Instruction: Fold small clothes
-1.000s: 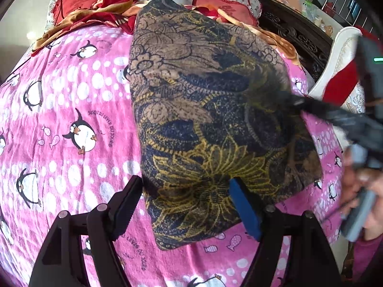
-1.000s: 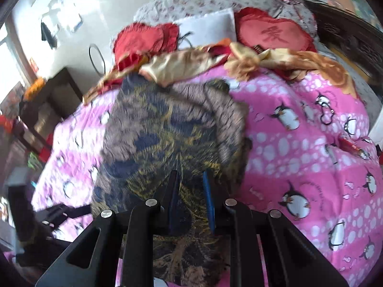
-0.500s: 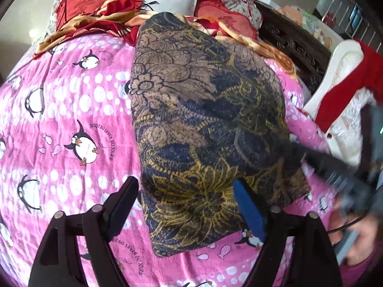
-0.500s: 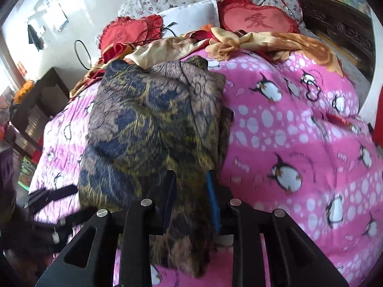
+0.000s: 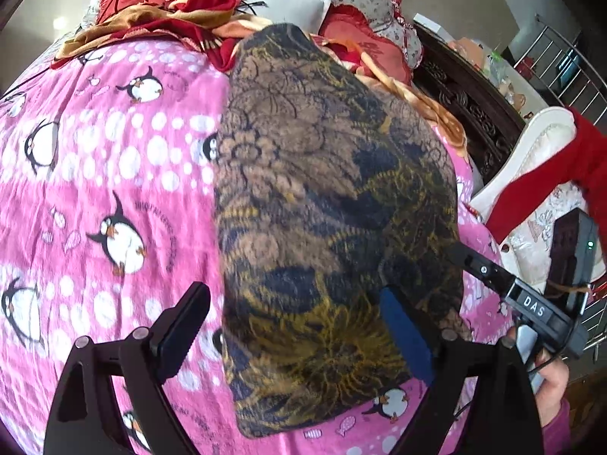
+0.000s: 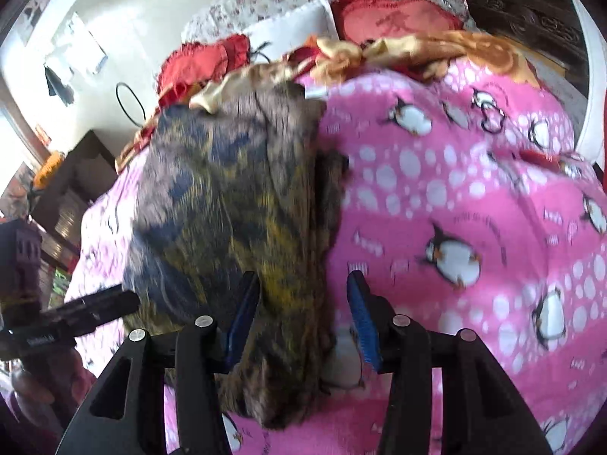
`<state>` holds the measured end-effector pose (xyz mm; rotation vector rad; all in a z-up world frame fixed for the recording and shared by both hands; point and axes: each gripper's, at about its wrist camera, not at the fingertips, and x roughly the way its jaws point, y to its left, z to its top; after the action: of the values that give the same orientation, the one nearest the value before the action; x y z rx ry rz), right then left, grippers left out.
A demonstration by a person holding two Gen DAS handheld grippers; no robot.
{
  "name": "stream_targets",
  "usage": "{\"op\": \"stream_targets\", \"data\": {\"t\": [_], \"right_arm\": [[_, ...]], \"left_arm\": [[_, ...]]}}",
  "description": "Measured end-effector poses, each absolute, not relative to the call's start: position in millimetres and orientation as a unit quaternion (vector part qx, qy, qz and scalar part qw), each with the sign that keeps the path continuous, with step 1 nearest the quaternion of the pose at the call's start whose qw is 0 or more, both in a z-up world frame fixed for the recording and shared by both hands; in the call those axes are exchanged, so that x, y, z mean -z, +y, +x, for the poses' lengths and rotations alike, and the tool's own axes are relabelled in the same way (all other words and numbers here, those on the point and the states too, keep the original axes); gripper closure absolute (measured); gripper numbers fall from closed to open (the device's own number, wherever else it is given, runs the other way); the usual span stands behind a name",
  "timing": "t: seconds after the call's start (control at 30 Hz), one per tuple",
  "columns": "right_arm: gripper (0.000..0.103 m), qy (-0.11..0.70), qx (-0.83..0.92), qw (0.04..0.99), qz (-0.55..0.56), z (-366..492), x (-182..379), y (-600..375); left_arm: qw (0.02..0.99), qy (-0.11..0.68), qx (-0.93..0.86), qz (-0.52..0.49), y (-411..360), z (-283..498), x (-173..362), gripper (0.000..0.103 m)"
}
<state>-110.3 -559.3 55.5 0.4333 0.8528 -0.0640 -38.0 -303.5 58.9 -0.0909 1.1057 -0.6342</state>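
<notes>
Left gripper (image 5: 294, 326): jaws spread wide, just opened further; the near edge of the folded garment (image 5: 334, 204) lies between the fingers, untouched by either pad.

Right gripper (image 6: 301, 313): jaws parted and just opened further; the garment's near right corner sits between the blue pads (image 6: 362, 318), which are not seen to press on it. In the left wrist view the same tool is seen at the garment's right edge, carried by a hand (image 5: 550, 386).

Garment: dark cloth printed in brown, navy and yellow floral pattern, folded into a long flat stack with several layers shown along its right side. It is laid lengthwise on the pink bedspread (image 5: 95, 174), its far end reaching the heap of cloth at the head of the bed.

Pink bedspread: penguin and white-dot print, covering the bed.

Head of bed: red and gold fabrics (image 5: 170, 11) in a loose heap, a white pillow (image 5: 292, 3), a red embroidered cushion (image 6: 390, 19).

Beside the bed: dark carved wooden headboard (image 5: 466, 102).
</notes>
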Motion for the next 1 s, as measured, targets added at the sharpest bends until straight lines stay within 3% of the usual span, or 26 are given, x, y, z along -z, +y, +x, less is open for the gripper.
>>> {"op": "stream_targets", "data": {"t": [0.17, 0.4, 0.53, 0.57, 0.6, 0.63, 0.67, 0.7, 0.77, 1.0], "right_arm": [[0.046, 0.399, -0.009, 0.883, 0.247, -90, -45, -569], [0.035, 0.384, -0.044, 0.887, 0.251, -67, -32, -572], [0.033, 0.369, -0.046, 0.888, 0.27, -64, -31, -575], [0.033, 0.368, -0.046, 0.887, 0.275, -64, -30, -575], [0.041, 0.367, -0.047, 0.887, 0.277, -65, -30, -575], [0.052, 0.369, -0.053, 0.884, 0.282, -66, -31, -576], [0.068, 0.372, -0.058, 0.879, 0.294, -66, -31, -575], [0.073, 0.37, -0.052, 0.878, 0.298, -68, -33, -574], [0.079, 0.371, -0.047, 0.884, 0.281, -69, -43, -566], [0.082, 0.361, -0.085, 0.884, 0.286, -93, -86, -532]], "left_arm": [[0.793, 0.509, 0.319, -0.102, -297, -13, -57, 0.003], [0.755, 0.543, 0.331, -0.157, -301, 22, -27, 0.002], [0.752, 0.542, 0.33, -0.176, -303, 26, -18, 0.002], [0.753, 0.539, 0.337, -0.169, -306, 24, -19, 0.006], [0.751, 0.539, 0.346, -0.163, -309, 21, -21, 0.014], [0.749, 0.54, 0.352, -0.154, -313, 19, -23, 0.03], [0.752, 0.542, 0.348, -0.142, -315, 17, -27, 0.036], [0.753, 0.539, 0.352, -0.138, -315, 15, -30, 0.043], [0.754, 0.536, 0.357, -0.127, -315, 10, -42, 0.065], [0.765, 0.516, 0.37, -0.107, -274, -26, -96, 0.068]]}}
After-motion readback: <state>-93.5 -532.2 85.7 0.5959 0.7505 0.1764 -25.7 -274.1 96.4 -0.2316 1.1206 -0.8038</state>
